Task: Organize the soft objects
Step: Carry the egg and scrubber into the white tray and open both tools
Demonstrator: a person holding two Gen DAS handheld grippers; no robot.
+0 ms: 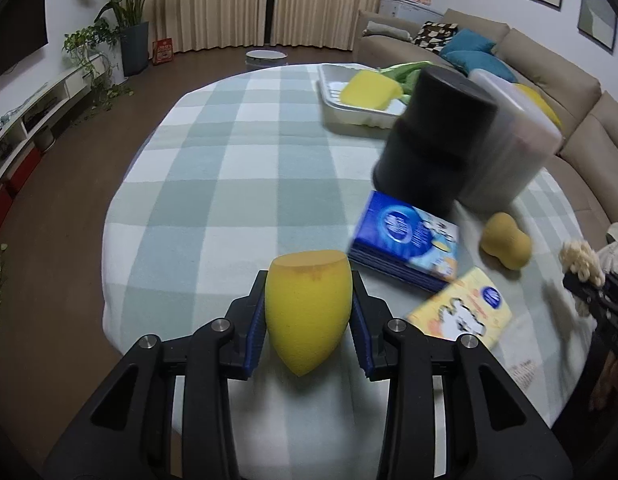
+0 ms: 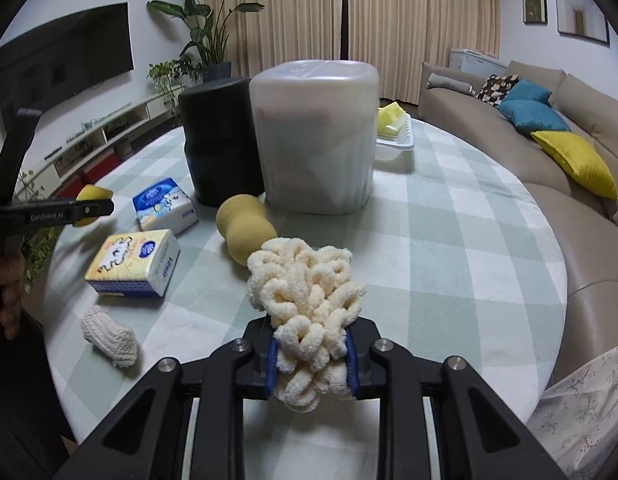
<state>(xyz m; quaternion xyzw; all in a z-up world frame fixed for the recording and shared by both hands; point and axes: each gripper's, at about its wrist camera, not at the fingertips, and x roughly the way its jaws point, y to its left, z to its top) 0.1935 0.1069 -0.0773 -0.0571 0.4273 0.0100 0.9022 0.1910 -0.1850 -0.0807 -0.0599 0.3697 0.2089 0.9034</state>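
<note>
My left gripper (image 1: 309, 312) is shut on a yellow egg-shaped sponge (image 1: 307, 308), held above the near edge of the checked round table (image 1: 229, 160); it also shows in the right wrist view (image 2: 91, 210). My right gripper (image 2: 311, 354) is shut on a cream loopy chenille cloth (image 2: 307, 292), which also shows at the right edge of the left wrist view (image 1: 581, 262). A tan peanut-shaped sponge (image 2: 245, 232) lies on the table in front of it. A white tray (image 1: 349, 110) at the far side holds a yellow sponge (image 1: 371, 90) and a green cloth (image 1: 405, 72).
A black cylinder (image 2: 221, 144) and a frosted white bin (image 2: 317, 136) stand mid-table. A blue tissue pack (image 2: 165, 208), a yellow tissue pack (image 2: 135, 264) and a knitted white roll (image 2: 109, 336) lie at the left. A beige sofa (image 2: 549, 128) curves behind.
</note>
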